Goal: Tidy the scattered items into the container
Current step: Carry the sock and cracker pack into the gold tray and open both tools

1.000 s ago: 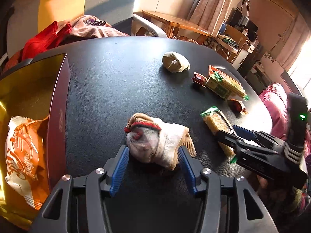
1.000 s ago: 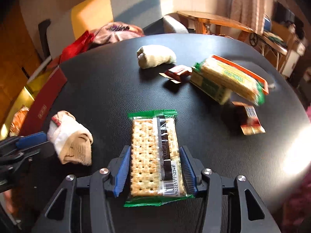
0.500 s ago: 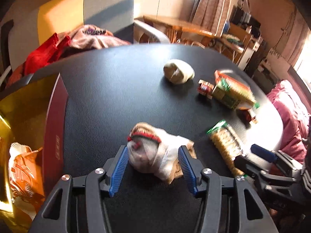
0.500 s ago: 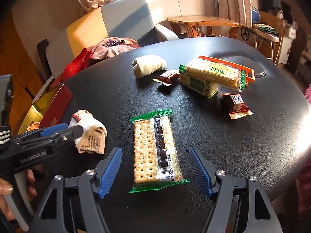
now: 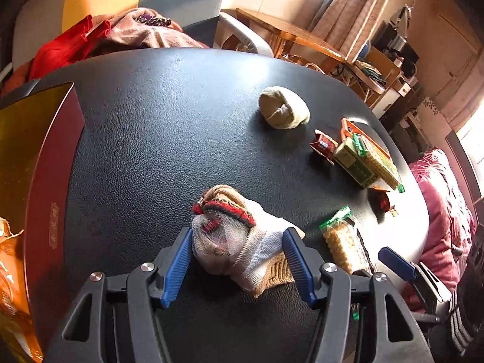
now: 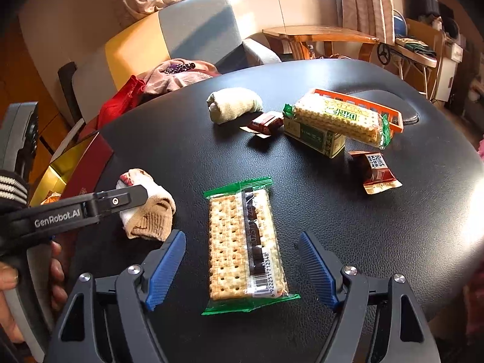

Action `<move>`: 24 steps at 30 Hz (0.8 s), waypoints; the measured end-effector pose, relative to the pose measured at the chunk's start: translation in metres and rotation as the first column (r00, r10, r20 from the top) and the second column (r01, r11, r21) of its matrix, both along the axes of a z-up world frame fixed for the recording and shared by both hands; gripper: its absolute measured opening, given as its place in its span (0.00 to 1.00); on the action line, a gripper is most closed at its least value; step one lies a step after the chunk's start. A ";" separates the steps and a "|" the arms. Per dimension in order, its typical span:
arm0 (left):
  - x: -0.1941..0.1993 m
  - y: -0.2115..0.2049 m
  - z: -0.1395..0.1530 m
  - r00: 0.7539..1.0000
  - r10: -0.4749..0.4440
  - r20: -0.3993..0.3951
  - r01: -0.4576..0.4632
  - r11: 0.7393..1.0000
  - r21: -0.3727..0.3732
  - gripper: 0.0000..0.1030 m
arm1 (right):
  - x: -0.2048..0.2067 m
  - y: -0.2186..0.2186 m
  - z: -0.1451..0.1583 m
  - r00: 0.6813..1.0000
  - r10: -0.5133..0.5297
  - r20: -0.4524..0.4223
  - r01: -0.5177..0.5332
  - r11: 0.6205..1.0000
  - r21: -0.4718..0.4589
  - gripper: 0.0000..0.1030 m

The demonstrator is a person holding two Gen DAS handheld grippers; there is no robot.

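A rolled white and tan sock with a red band point(image 5: 233, 242) sits between my left gripper's point(image 5: 237, 236) blue pads, which press on both its sides just above the black table point(image 5: 166, 136). From the right wrist view, one left finger point(image 6: 121, 198) crosses over that sock point(image 6: 151, 214). My right gripper point(image 6: 242, 237) is open, and a green-edged cracker pack point(image 6: 245, 242) lies flat on the table between its spread fingers, touching neither. The red and gold box point(image 5: 45, 166) stands at the table's left edge with an orange snack bag point(image 5: 12, 272) inside.
Further back lie a rolled beige sock point(image 6: 234, 107), a small red candy point(image 6: 266, 122), a green box with a cracker pack on top point(image 6: 332, 121) against an orange basket point(image 6: 396, 121), and a brown wrapper point(image 6: 375, 172). Clothes are piled on the chair point(image 5: 121, 33) behind.
My right gripper opened off the cracker pack and drew back, leaving the pack on the table. My left gripper rose a little, the sock staying between its pads.
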State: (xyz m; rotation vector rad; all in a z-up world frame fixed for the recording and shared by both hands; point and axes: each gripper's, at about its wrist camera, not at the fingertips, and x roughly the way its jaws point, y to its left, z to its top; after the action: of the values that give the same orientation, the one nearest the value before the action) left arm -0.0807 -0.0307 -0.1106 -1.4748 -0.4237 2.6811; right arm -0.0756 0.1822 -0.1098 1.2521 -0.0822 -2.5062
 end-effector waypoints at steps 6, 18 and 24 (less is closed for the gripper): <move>-0.010 0.001 -0.003 0.999 0.036 0.007 -0.036 0.999 0.023 0.60 | -0.009 -0.002 -0.007 1.000 -0.008 0.007 0.008 1.000 0.023 0.78; -0.021 -0.001 -0.010 0.993 0.108 0.045 -0.112 0.990 0.086 0.60 | -0.006 -0.014 -0.016 0.999 0.044 -0.024 -0.041 0.994 0.104 0.79; -0.034 0.010 -0.020 0.990 0.105 0.098 -0.107 0.994 0.021 0.58 | -0.004 -0.017 -0.018 0.997 0.063 -0.036 -0.058 0.989 0.137 0.79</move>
State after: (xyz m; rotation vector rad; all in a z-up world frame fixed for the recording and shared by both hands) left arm -0.1144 -0.0203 -0.1304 -1.6242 -0.5555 2.6797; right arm -0.0797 0.1648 -0.1282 1.2350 0.1366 -2.5196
